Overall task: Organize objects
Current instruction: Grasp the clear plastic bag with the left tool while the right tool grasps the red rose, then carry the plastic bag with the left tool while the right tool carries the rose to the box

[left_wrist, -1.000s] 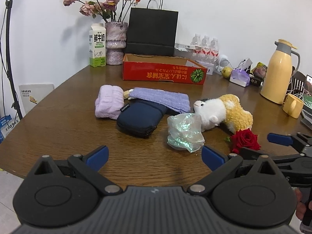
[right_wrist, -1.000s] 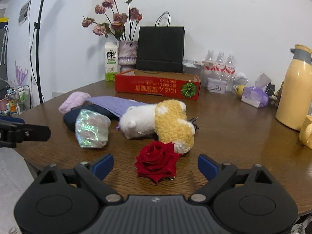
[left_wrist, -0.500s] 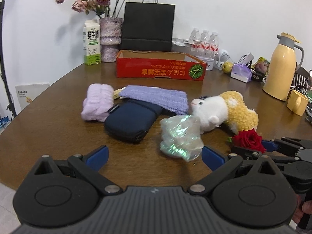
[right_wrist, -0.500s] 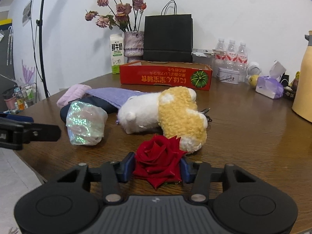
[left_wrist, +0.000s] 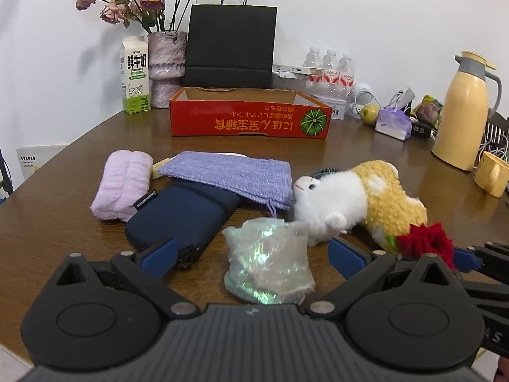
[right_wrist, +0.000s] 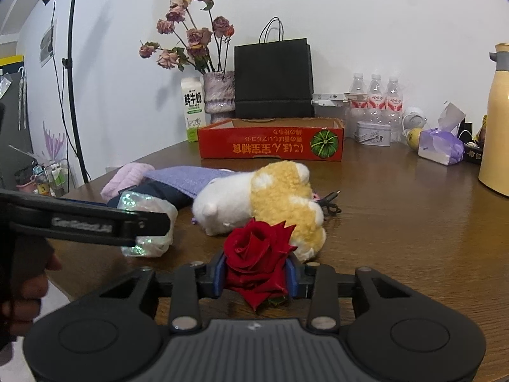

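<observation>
The red rose sits clamped between the blue pads of the right gripper, just in front of the plush toy (white head, yellow body) lying on the brown table. The left gripper has its fingers spread wide on either side of a shiny crumpled bag. Beyond lie a navy pouch, a purple cloth and a red box.

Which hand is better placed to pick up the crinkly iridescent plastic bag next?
Left. The left gripper has its jaws open either side of the crinkly iridescent plastic bag. The right gripper is shut on the red rose, so it is occupied.
</observation>
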Motion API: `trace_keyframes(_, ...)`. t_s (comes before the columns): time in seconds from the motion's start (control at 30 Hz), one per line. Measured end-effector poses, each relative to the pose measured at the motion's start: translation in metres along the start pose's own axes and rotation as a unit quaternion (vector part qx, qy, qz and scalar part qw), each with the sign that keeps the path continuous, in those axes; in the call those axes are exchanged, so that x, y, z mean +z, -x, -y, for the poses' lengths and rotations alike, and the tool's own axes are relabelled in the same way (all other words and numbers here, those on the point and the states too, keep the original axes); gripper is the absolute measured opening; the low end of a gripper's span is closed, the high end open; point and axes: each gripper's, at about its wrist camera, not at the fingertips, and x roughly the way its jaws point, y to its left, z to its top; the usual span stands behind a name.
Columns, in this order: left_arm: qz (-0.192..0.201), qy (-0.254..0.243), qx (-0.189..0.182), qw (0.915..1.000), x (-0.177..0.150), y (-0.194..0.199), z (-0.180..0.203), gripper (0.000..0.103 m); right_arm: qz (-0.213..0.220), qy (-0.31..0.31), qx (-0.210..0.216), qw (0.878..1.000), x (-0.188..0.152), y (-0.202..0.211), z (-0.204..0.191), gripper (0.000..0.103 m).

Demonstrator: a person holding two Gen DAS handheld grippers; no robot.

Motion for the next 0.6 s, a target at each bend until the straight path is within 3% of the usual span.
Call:
trace_keyframes(0.13, -0.003, 0.004, -0.002, 1.0000, -0.001, -0.006, 0.002, 0.088, 0.004, -0.001, -0.005, 1.000, 0.002, 0.002, 0.001, 0.035)
trace_keyframes(0.3, -0.001, 0.011, -0.023, 0.9997, -0.002, -0.003, 0.000, 0.042, 0.009, 0.002, -0.006, 1.000, 0.005, 0.005, -0.001, 0.035)
trace_keyframes(0.6, 0.011, 0.004, -0.025, 0.9996, 0.002, 0.008, -0.003, 0.036, 0.021, 0.007, -0.003, 1.000, 0.013, 0.009, -0.003, 0.035)
